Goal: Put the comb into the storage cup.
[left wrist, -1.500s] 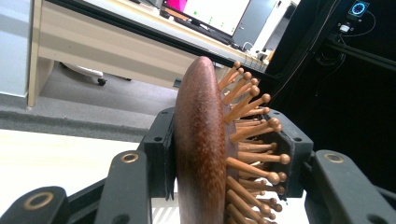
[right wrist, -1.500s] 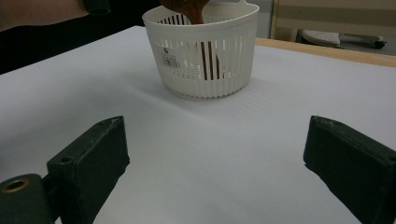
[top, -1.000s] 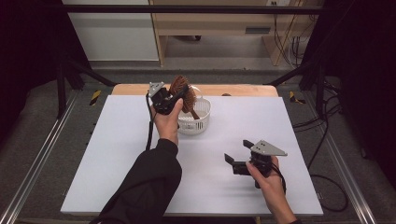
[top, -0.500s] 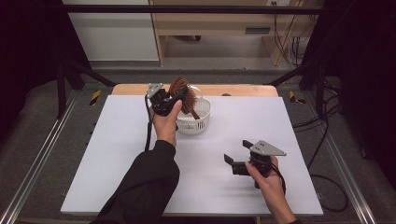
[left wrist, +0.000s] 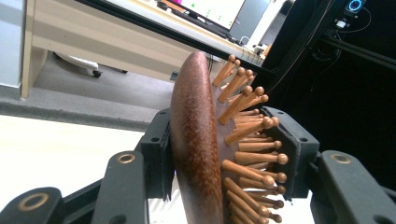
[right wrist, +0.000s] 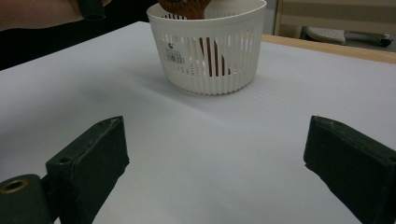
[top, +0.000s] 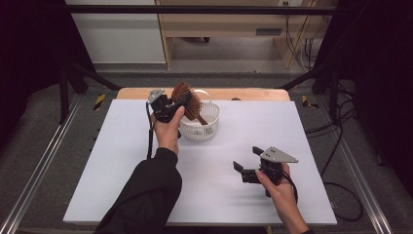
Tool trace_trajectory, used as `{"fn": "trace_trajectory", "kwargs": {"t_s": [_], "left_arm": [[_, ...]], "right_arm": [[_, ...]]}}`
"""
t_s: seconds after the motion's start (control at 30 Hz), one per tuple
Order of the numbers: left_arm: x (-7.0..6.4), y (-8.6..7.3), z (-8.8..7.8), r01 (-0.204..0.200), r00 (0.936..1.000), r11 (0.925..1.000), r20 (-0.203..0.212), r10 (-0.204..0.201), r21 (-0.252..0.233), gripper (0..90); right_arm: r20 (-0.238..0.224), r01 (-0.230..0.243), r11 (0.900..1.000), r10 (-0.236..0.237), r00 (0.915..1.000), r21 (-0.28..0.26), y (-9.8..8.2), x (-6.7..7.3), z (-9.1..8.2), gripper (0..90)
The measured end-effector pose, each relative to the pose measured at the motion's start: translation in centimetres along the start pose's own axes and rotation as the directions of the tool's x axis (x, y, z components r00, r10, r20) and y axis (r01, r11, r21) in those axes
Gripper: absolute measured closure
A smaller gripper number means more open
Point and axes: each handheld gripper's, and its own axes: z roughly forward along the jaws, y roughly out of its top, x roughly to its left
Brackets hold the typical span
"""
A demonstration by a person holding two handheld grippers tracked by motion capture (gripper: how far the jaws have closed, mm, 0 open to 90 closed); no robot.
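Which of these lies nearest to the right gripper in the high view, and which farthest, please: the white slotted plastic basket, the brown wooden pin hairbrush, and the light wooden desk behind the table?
1. White slotted plastic basket: ahead and left of the right gripper, on the table.
2. Brown wooden pin hairbrush: just beyond, over the basket's far-left rim.
3. Light wooden desk: farthest, past the table's far edge.

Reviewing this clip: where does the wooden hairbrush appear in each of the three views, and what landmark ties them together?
High view: the wooden hairbrush is upper centre, its head held by the left tongs, handle down in the white basket.
Left gripper view: centre, seen edge-on, brown back leftward, pegs rightward, between the two pads.
Right gripper view: top centre, head cut off by the frame edge, handle visible through the basket slats.
Shared landmark: the white table.
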Motion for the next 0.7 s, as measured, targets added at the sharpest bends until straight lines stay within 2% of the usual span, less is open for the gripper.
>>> {"fn": "trace_trajectory", "kwargs": {"t_s": [0.43, 0.7], "left_arm": [[1.3, -0.3, -0.5, 0.029, 0.9996, 0.9996, -0.004, -0.029, 0.003, 46.4], [1.6, -0.5, -0.5, 0.038, 0.9993, 0.9992, -0.003, -0.038, 0.012, 45.6]], "right_arm": [[-0.004, 0.003, 1.0, -0.003, 1.0, 0.004, 0.0, 0.1, 0.1, 6.7], [-0.007, 0.008, 1.0, -0.008, 0.9999, 0.008, 0.0, 0.1, 0.1, 6.7]]}}
